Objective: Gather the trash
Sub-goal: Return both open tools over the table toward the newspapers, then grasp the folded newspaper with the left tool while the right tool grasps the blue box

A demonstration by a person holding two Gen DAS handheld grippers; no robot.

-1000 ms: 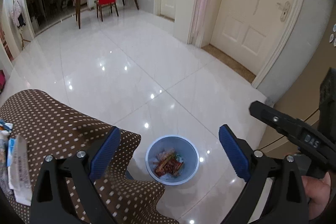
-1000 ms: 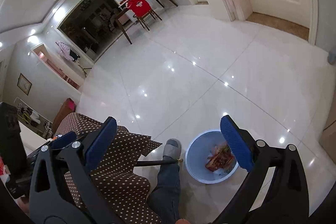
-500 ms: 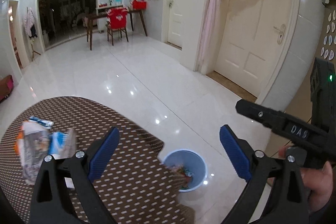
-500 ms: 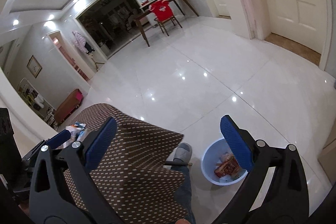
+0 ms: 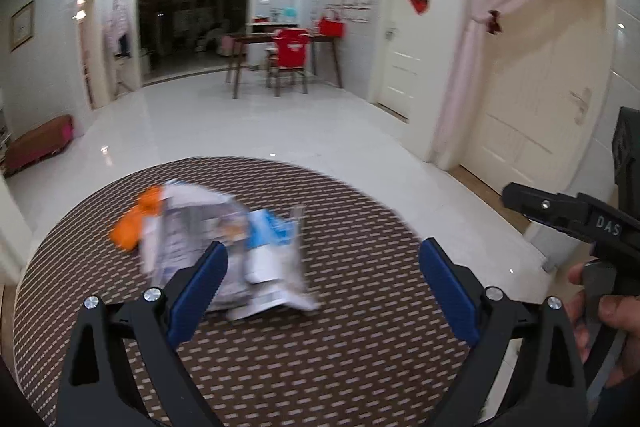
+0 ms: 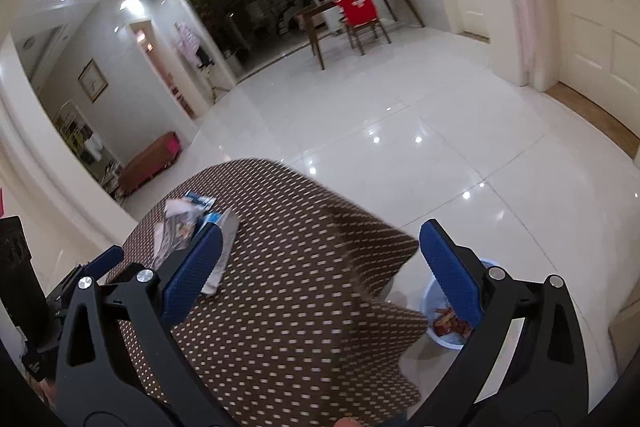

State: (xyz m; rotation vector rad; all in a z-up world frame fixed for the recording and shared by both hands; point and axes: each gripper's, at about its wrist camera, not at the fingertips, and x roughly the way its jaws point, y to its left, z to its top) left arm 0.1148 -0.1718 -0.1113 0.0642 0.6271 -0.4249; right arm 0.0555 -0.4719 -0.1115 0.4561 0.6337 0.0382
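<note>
A pile of trash lies on a round table with a brown dotted cloth [image 5: 360, 227]: white and blue wrappers [image 5: 248, 251] and an orange scrap [image 5: 134, 227]. My left gripper [image 5: 324, 283] is open and empty, just short of the wrappers. My right gripper [image 6: 316, 279] is open and empty above the table's right side. The wrappers also show in the right wrist view [image 6: 188, 227]. A light blue bin [image 6: 444, 323] with trash in it stands on the floor by the table, partly hidden behind the right finger.
The right gripper's body [image 5: 580, 223] and the hand holding it show at the right edge of the left wrist view. White tiled floor [image 6: 400, 115] surrounds the table. A wooden table with a red chair [image 5: 288, 59] stands far back. Doors line the right wall.
Both grippers have swung from the bin toward the table top. The trash pile has come to the middle of the left wrist view, and the bin has left that view.
</note>
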